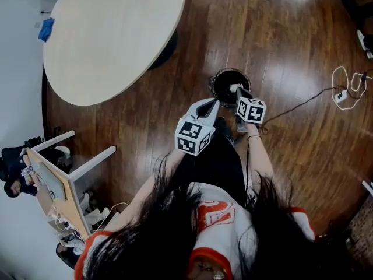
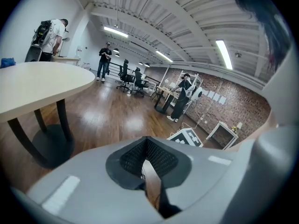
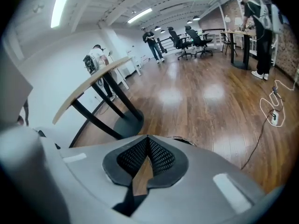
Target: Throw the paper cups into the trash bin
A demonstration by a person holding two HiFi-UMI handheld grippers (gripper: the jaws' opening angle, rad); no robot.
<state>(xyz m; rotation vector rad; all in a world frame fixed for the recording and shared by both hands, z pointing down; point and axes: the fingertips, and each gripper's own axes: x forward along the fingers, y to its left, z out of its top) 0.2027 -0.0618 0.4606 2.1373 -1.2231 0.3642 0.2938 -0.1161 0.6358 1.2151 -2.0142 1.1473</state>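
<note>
In the head view a black trash bin [image 1: 224, 81] stands on the wooden floor just beyond my hands. A pale shape inside it, close to my right gripper's tip, may be a paper cup [image 1: 234, 88]; I cannot be sure. My right gripper [image 1: 240, 93] hangs over the bin's near rim, and in its own view [image 3: 148, 140] the jaws are shut with nothing between them; a sliver of the bin's rim [image 3: 186, 140] shows past them. Beside the bin's left edge my left gripper [image 1: 214, 104] is shut and empty too [image 2: 146, 142]. No cup is held.
A round beige table [image 1: 111, 34] with a blue item [image 1: 46, 29] on it fills the upper left. A white cable with a power strip [image 1: 344, 92] lies on the floor at right. A wooden rack [image 1: 58, 185] stands at lower left. Several people stand far off [image 2: 105, 59].
</note>
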